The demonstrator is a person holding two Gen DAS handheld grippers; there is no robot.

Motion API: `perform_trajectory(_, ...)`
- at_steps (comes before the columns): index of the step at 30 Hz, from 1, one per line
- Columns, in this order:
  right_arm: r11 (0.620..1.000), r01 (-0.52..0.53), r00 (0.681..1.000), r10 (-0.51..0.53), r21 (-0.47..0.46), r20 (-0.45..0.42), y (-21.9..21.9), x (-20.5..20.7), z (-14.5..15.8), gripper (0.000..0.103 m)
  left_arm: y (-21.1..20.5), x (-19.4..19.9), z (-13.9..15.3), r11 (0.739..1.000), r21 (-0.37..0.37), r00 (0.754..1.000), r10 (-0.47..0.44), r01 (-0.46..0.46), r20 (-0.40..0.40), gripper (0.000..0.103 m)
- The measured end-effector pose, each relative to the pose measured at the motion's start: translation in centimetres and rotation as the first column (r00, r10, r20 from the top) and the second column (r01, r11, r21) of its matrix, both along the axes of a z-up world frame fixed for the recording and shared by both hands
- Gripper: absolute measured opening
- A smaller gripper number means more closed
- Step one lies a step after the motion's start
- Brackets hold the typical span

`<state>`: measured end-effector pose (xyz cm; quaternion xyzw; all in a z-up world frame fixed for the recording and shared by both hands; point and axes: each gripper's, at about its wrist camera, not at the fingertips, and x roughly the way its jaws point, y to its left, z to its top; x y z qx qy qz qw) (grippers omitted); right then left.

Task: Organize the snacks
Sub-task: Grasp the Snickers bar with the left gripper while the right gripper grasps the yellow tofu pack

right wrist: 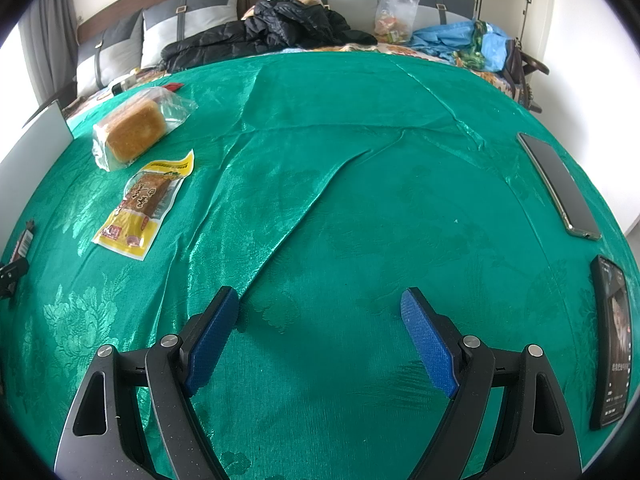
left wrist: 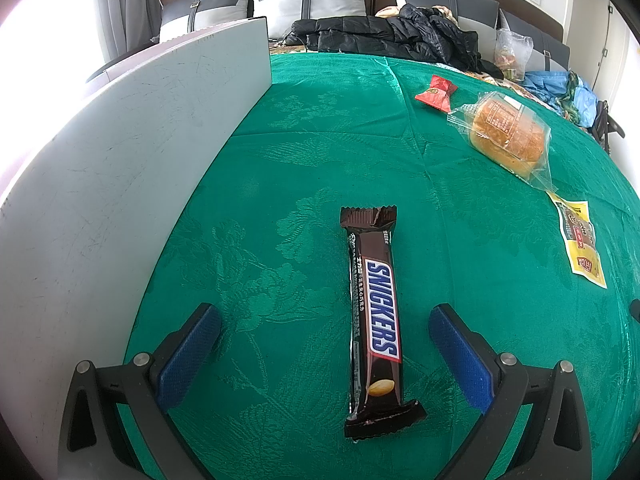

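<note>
A brown Snickers bar (left wrist: 374, 320) lies lengthwise on the green cloth, between the blue pads of my open left gripper (left wrist: 324, 316), which does not touch it. A wrapped bread loaf (left wrist: 508, 134) and a red candy (left wrist: 437, 93) lie far right, a yellow snack pack (left wrist: 582, 242) at the right. In the right wrist view my right gripper (right wrist: 320, 300) is open and empty over bare cloth. The bread (right wrist: 134, 130) and yellow pack (right wrist: 142, 206) lie at its far left; the Snickers end (right wrist: 23, 240) shows at the left edge.
A white board (left wrist: 120, 160) stands along the left of the cloth. Two phones (right wrist: 558, 184) (right wrist: 612, 340) lie at the right edge. A black jacket (right wrist: 264, 28), bags and pillows lie behind the cloth.
</note>
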<state>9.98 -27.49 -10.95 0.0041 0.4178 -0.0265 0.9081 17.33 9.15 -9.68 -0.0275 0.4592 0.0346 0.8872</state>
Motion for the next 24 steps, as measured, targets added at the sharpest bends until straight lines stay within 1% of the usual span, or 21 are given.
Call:
perform_trajectory(3,1.000,-0.001,1.000,0.001,0.005,-0.001,0.0,0.0,0.0,0.087,0.1,0.6,0.4,1.000,-0.007,0.998,-0.030,0.029,-0.053,0.102)
perform_trajectory(4,1.000,-0.003,1.000,0.003,0.006,-0.002,0.0,0.0,0.0,0.090,0.1,0.7,0.5,1.000,-0.008,0.997,-0.028,0.028,-0.066,0.100)
perform_trajectory(5,1.000,-0.013,1.000,0.013,0.006,-0.009,0.1,0.2,-0.1,0.092,0.2,0.7,0.7,1.000,-0.013,0.997,-0.026,0.025,-0.072,0.094)
perform_trajectory(6,1.000,-0.017,1.000,0.017,0.002,-0.017,0.1,0.4,0.0,0.092,0.1,0.6,1.0,0.999,-0.024,0.997,-0.033,0.031,-0.071,0.088)
perform_trajectory(7,1.000,-0.013,0.999,0.013,0.008,-0.039,0.0,0.7,0.1,0.092,-0.1,0.6,1.2,0.998,-0.037,0.996,-0.050,0.047,-0.071,0.085)
perform_trajectory(8,1.000,-0.001,0.997,0.003,0.026,-0.076,-0.1,1.3,0.3,0.092,-0.4,0.6,1.3,0.998,-0.037,0.995,-0.062,0.060,-0.072,0.079)
perform_trajectory(9,0.996,0.013,0.993,-0.002,0.094,-0.118,-0.2,2.2,0.8,0.092,-0.9,0.6,1.3,0.997,-0.019,0.994,-0.076,0.075,-0.073,0.070)
perform_trajectory(10,0.985,0.021,0.991,0.003,0.174,-0.136,-0.1,2.9,1.3,0.091,-1.4,0.6,1.5,0.995,0.003,0.993,-0.097,0.097,-0.066,0.064)
perform_trajectory(11,0.972,0.029,0.989,0.006,0.234,-0.146,0.2,3.5,1.7,0.091,-1.8,0.6,1.7,0.993,0.000,0.991,-0.118,0.118,-0.059,0.043)
perform_trajectory(12,0.955,0.037,0.987,0.010,0.293,-0.158,0.9,4.4,2.2,0.091,-2.0,0.6,1.8,0.992,0.010,0.990,-0.126,0.127,-0.061,0.017)
perform_trajectory(14,0.928,0.047,0.977,0.034,0.370,-0.211,3.2,6.8,2.4,0.091,-2.4,0.8,2.1,0.992,0.016,0.989,-0.127,0.128,-0.082,0.017)
perform_trajectory(15,0.923,0.050,0.970,0.045,0.382,-0.237,4.7,8.1,2.2,0.091,-2.3,0.8,2.2,0.993,0.004,0.989,-0.118,0.119,-0.085,0.017)
perform_trajectory(16,0.928,0.050,0.967,0.047,0.370,-0.249,6.1,8.9,2.0,0.091,-2.0,0.4,2.3,0.994,-0.022,0.991,-0.107,0.105,-0.086,0.017)
perform_trajectory(17,0.944,0.043,0.964,0.046,0.326,-0.262,8.0,9.9,1.8,0.091,-1.7,0.1,2.4,0.994,-0.043,0.991,-0.099,0.096,-0.085,0.017)
perform_trajectory(18,0.957,0.032,0.961,0.051,0.288,-0.273,9.4,10.5,1.5,0.093,-1.6,-0.4,2.4,0.994,-0.056,0.992,-0.094,0.090,-0.083,0.017)
perform_trajectory(19,0.982,0.011,0.960,0.042,0.188,-0.276,11.5,11.0,1.2,0.093,-1.4,-1.1,2.5,0.994,-0.065,0.992,-0.093,0.088,-0.082,0.017)
perform_trajectory(20,0.994,-0.018,0.957,0.047,0.105,-0.287,13.0,11.2,0.8,0.090,-1.3,-1.7,2.5,0.994,-0.068,0.992,-0.096,0.090,-0.082,0.017)
perform_trajectory(21,0.998,-0.065,0.956,0.061,-0.006,-0.287,14.7,11.1,0.6,0.086,-1.1,-2.2,2.4,0.993,-0.072,0.992,-0.100,0.094,-0.081,0.017)
perform_trajectory(22,0.997,-0.071,0.958,0.072,0.013,-0.276,14.9,10.9,0.8,0.069,-1.0,-3.0,2.6,0.992,-0.079,0.991,-0.107,0.100,-0.078,0.017)
perform_trajectory(23,0.998,-0.060,0.960,0.063,0.020,-0.274,14.7,10.8,1.1,0.043,-0.9,-3.4,2.7,0.991,-0.086,0.991,-0.109,0.102,-0.074,0.017)
perform_trajectory(24,0.997,-0.058,0.956,0.069,0.049,-0.284,14.1,10.7,1.6,0.042,-0.7,-4.0,2.9,0.989,-0.103,0.991,-0.112,0.105,-0.066,0.017)
